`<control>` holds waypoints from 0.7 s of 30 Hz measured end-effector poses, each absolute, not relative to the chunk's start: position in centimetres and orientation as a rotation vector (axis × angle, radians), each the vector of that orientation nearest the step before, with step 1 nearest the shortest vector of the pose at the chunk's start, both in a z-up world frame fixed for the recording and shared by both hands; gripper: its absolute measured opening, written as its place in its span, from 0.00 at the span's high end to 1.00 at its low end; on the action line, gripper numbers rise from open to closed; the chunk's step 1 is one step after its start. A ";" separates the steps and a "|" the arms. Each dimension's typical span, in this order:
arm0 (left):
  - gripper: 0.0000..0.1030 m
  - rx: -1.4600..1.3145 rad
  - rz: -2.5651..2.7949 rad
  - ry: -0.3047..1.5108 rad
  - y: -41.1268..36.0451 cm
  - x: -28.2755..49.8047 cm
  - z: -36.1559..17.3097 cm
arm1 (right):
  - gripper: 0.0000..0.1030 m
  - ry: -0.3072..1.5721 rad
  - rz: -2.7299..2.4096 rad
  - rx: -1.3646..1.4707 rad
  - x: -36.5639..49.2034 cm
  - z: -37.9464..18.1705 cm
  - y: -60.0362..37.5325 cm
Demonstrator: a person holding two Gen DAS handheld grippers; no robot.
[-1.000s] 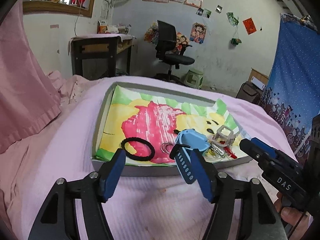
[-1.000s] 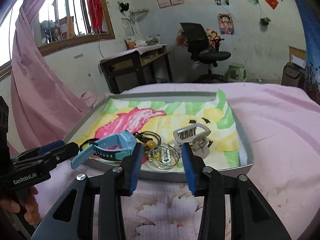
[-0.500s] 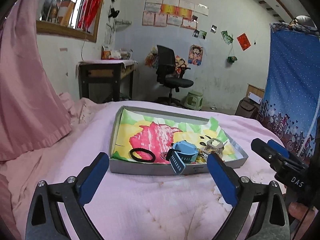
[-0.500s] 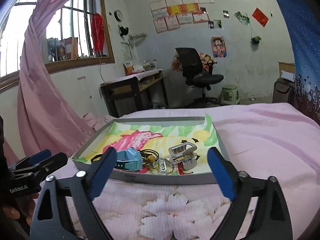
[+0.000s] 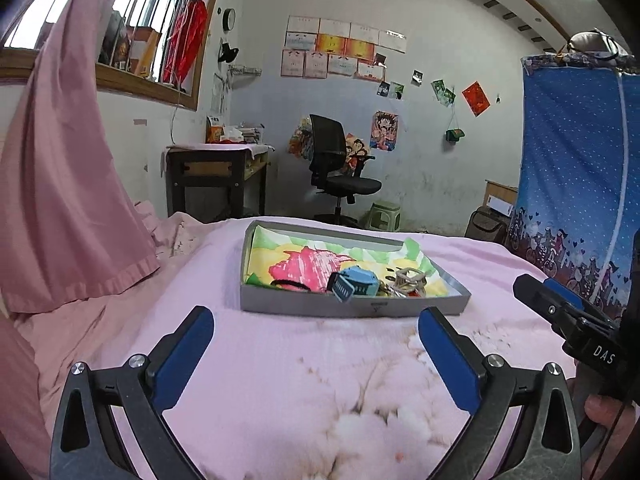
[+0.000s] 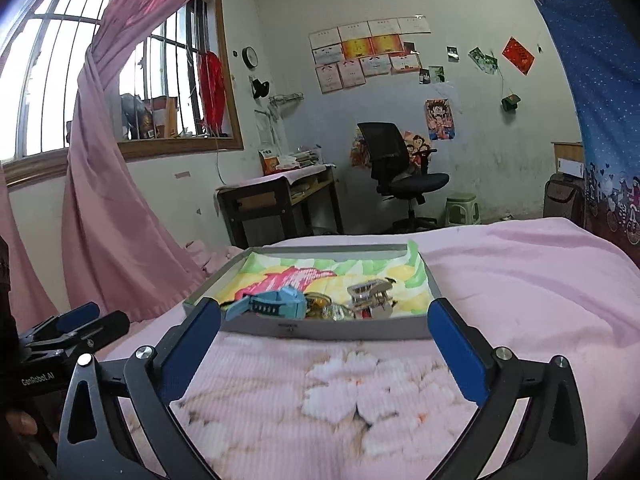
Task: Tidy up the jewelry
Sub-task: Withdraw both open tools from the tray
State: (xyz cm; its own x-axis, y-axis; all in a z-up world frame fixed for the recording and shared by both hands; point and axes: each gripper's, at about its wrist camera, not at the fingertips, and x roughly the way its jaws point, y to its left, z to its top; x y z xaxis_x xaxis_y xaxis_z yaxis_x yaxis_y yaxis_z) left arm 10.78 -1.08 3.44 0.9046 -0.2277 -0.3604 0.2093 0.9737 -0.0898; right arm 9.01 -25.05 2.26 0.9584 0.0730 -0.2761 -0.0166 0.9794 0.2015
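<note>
Grey shallow tray [image 5: 352,309] sitting mid-frame on the pink bedspread [image 5: 280,360], well beyond the left gripper [image 5: 316,328], nothing between the blue pads. Jaws opening, spread about as wide as the tray's near wall. Same story in the right wrist view: tray [image 6: 332,328] dead centre, right gripper [image 6: 324,320] opening too, empty, its tips just short of the tray's front edge in the picture.

Inside the tray: crayon-coloured paper liner [image 5: 296,260], pink blob on yellow and green, a bit crumpled at the far corner. Blue plastic watch [image 5: 354,282] near the front wall, chunky body, ribbed dark strap end poking over the rim. Black ring-shaped band [image 5: 286,283] lying flat left of the watch. Silver metal hair clip [image 6: 370,294] right of the watch, toothed and shiny, and a tangle of thin metal rings [image 6: 320,306] in between, too small to sort out.

Bedspread fuzzy and ribbed, pale flower print up close. Gripper arms black with silver bolts, pads smooth blue.

Both grippers pointing slightly down toward the tray, side by side; right one visible at the right edge of the left view, fingers of a hand [image 5: 604,412] wrapped under it.
</note>
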 end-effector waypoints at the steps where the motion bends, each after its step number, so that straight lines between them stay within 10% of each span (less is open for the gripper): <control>1: 0.00 -0.046 -0.225 0.371 -0.9 10.2 3.4 | 0.01 0.289 0.045 0.198 8.4 2.1 -25.0; 21: 0.00 -0.042 -0.218 0.361 0.0 4.2 -0.3 | 0.01 0.295 0.029 0.172 1.3 -0.2 -24.5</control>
State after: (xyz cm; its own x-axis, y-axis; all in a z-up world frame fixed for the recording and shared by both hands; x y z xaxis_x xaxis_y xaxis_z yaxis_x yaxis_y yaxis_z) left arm 4.18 0.02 -0.29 0.9124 -0.2188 -0.3459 0.2038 0.9758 -0.0795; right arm 1.29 -24.50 -0.18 0.9566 0.0534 -0.2866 -0.0034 0.9850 0.1725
